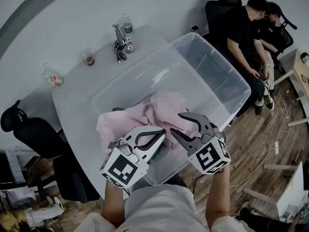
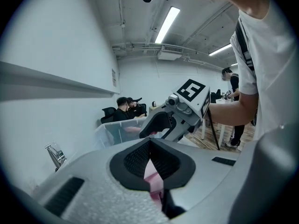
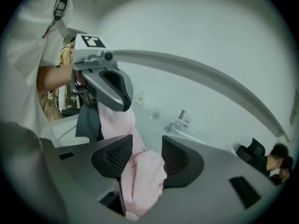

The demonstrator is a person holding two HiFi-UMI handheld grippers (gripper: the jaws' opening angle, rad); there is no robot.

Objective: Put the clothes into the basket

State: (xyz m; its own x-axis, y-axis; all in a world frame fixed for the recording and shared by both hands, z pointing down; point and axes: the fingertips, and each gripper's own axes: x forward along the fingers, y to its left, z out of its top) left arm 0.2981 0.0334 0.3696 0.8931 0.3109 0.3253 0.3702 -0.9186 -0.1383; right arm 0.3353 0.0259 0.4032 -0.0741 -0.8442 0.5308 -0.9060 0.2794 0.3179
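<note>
**Head view: pink garment held in both grippers at the near end of the bin**

Head view is showing the pink garment bunching over the near rim of the clear basket, which is sitting on the grey table. Part of the cloth is hanging inside the basket and part is spilling towards the person. The rest of the basket is looking empty.

Both grippers are holding it.
- Left gripper: its own view is showing the pads clenching a thin pink fold.
- Right gripper: jaws are standing partly apart, pinching a thicker wad of the same cloth.

A dark grey cloth is hanging beside the pink under the left gripper. Whether it is part of the same garment, cannot tell.

Handling, judged:
- Light, soft and limp; it is sagging wherever it is not held.
- No breakage risk.
- The loose tail is likely to drag over the rim.
- Thick folds are giving a surer grip than a single layer, with the two holds kept apart.

Writing: the grippers' cubes are carrying only square markers. The label on the bottle at the table's far side is too small to read.
</note>
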